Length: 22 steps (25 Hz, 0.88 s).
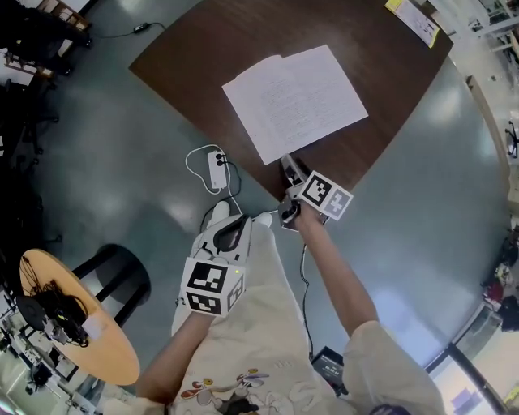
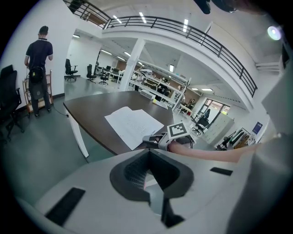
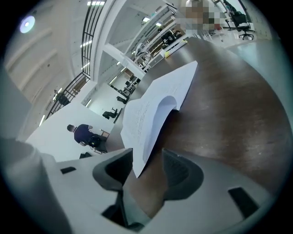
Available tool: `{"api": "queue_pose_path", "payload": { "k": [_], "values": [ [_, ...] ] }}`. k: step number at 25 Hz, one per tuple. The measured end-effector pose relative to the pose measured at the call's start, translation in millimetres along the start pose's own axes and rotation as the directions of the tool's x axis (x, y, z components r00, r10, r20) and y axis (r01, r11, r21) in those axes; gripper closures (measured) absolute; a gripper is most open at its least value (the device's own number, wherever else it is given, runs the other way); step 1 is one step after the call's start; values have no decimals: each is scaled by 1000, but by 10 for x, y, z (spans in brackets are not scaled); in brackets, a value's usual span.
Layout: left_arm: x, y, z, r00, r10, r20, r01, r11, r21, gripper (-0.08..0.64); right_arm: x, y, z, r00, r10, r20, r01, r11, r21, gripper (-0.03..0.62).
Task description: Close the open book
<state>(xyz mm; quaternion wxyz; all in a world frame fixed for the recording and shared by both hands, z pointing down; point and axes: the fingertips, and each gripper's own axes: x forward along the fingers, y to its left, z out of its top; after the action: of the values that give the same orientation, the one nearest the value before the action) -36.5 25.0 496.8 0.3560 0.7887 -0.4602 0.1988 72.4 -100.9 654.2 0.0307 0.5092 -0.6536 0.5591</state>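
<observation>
An open book [image 1: 296,101] with white pages lies flat on the dark brown table [image 1: 243,40]. My right gripper [image 1: 290,168] is at the table's near edge, by the book's near corner. In the right gripper view the jaws stand open [image 3: 146,157], and the page corner [image 3: 137,169] reaches in between the tips without either pad pressing on it. The pages bulge up a little near the spine [image 3: 158,107]. My left gripper [image 1: 235,227] hangs lower, off the table and close to the person's body. Its jaws [image 2: 147,153] meet at the tips with nothing in them. The book [image 2: 132,125] lies ahead of it.
A white power strip [image 1: 216,168] with cables lies on the floor below the table edge. A round yellow side table [image 1: 77,320] and a black stool [image 1: 122,280] stand at lower left. A yellow-tagged item [image 1: 413,20] sits at the table's far corner. A person [image 2: 39,64] stands far off.
</observation>
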Motion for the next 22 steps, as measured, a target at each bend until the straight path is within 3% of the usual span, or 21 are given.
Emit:
{"api": "queue_pose_path", "payload": {
  "k": [10, 15, 22],
  "values": [
    [-67, -12, -126, 1000, 25, 17, -25, 999, -35, 554, 276, 32, 48, 999, 26, -25, -23, 994, 109, 403],
    [-141, -27, -143, 999, 35, 24, -34, 999, -36, 554, 325, 5, -11, 998, 1, -56, 9, 983, 182, 478],
    [-146, -86, -113, 999, 21, 27, -20, 1000, -20, 554, 213, 67, 45, 999, 7, -37, -2, 990, 140, 544]
  ]
}}
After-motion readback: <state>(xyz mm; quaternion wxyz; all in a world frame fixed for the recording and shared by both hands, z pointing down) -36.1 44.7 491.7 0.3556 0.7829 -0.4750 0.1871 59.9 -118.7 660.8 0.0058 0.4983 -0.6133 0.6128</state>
